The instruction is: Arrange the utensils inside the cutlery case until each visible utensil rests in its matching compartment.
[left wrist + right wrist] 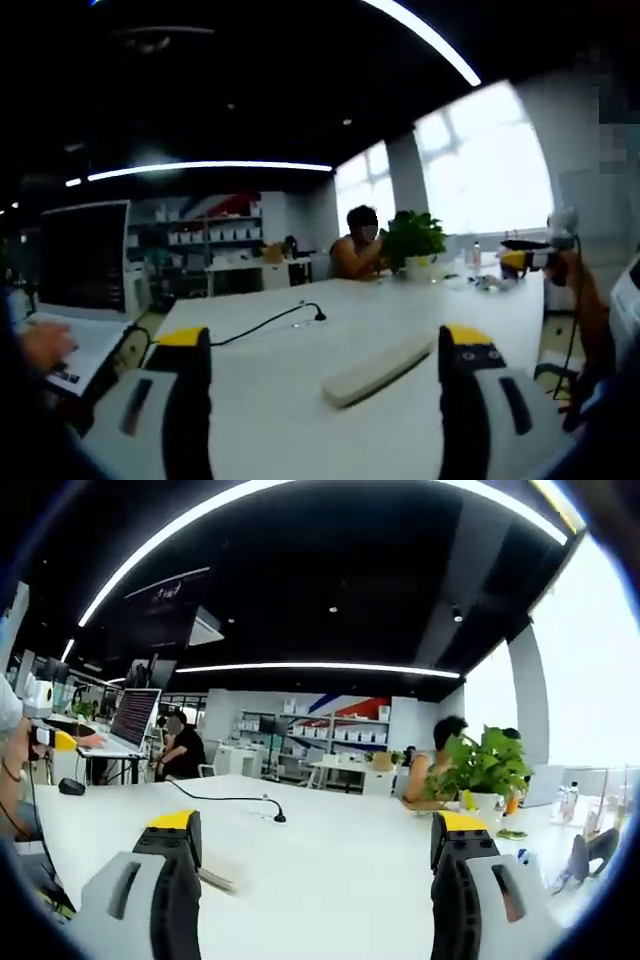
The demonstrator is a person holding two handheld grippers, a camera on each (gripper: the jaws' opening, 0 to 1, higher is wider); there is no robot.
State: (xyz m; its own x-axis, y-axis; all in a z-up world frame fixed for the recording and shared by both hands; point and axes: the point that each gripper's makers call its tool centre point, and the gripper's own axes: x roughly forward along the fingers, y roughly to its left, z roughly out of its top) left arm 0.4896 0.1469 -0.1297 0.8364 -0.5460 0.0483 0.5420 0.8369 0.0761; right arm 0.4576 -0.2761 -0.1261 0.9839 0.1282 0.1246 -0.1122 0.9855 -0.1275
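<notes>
Both grippers are raised and looking out across the white table (300,400) — I judge the task not yet begun. My left gripper (325,400) has its jaws spread wide with nothing between them; my right gripper (315,880) is likewise spread and empty.

In the left gripper view a long pale closed case (378,368), which I take for the cutlery case, lies flat on the table between the jaw tips, apart from both. In the right gripper view a blurred pale edge just beside the left jaw may be the same case; I cannot tell.

I cannot make out any utensils or compartments. A black cable (270,322) runs across the table beyond.

Left to do, as I judge it: everything — reach the case, sort each utensil.
</notes>
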